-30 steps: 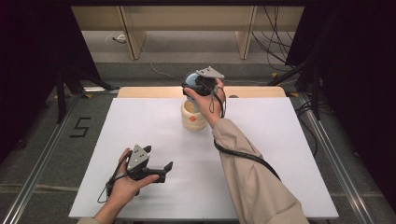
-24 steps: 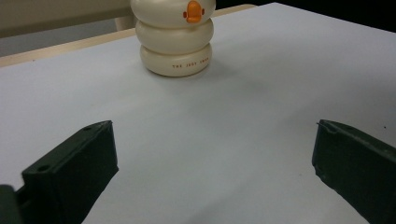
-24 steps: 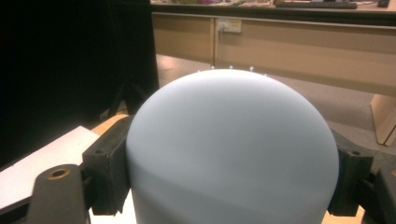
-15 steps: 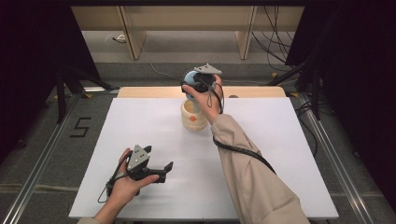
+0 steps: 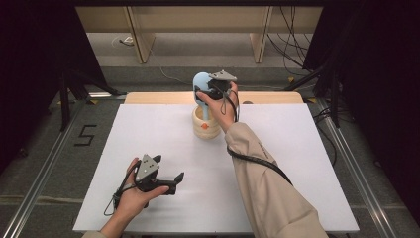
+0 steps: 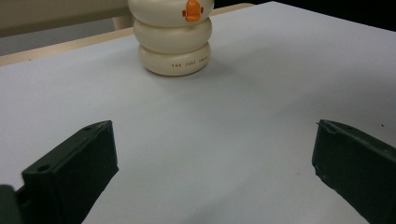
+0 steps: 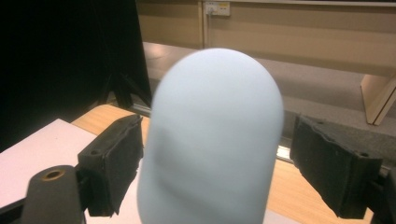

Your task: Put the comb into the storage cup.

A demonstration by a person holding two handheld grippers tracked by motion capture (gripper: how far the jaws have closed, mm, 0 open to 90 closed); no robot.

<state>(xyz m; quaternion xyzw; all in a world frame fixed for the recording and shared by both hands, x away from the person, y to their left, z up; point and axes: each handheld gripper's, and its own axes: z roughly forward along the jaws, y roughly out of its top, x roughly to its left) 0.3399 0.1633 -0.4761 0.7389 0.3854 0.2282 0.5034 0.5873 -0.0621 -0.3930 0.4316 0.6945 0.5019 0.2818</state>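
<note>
Pale-blue rounded piece sits upper centre of the high view, right above the cream duck-faced ring holder, which stands on the white table just below the frame's top-centre wooden edge strip.

Your right gripper is up there w/ the blue piece between its jaws. In the right gripper view the blue piece takes the middle of the frame, domed top up, slightly blurred. Left jaw looks to sit against its side; right jaw stands a bit apart from it w/ a visible gap. So jaws are spread wide around it, and you can't call it a firm clamp from these pics: contact on the left side can't be told for sure. Whether the piece's lower end rests inside the holder is hidden by your hand.

Your left gripper is lower left of the high view, resting low over the table, jaws pointing toward frame right, well apart from the holder. In the left gripper view both jaws stand wide, nothing between them but bare table; the holder shows top centre, stacked cream rings w/ an orange beak and small orange lettering on the bottom ring.
</note>
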